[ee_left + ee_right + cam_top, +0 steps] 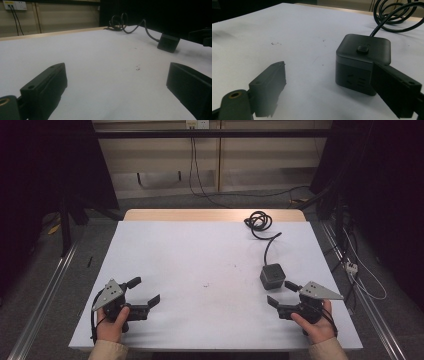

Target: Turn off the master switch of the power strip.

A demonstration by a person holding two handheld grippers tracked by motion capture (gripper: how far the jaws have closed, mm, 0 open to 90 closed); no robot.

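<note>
A black cube power socket [272,276] sits on the white table [200,255], right of centre. Its black cable [258,221] runs back to a coil near the far edge. My right gripper [280,292] is open just in front of the cube, held low over the table. In the right gripper view the cube [362,60] stands close ahead; the right jaw overlaps its lower right corner and the gap holds nothing. My left gripper [146,290] is open at the near left, nothing between its jaws. In the left gripper view the cube [168,42] lies far off to the right.
A wooden strip [215,215] edges the table's far side. Metal rails [45,295] run along the floor on both sides. Wall sockets [15,5] with hanging wires are on the back wall. A small dark speck [137,67] marks the middle of the table.
</note>
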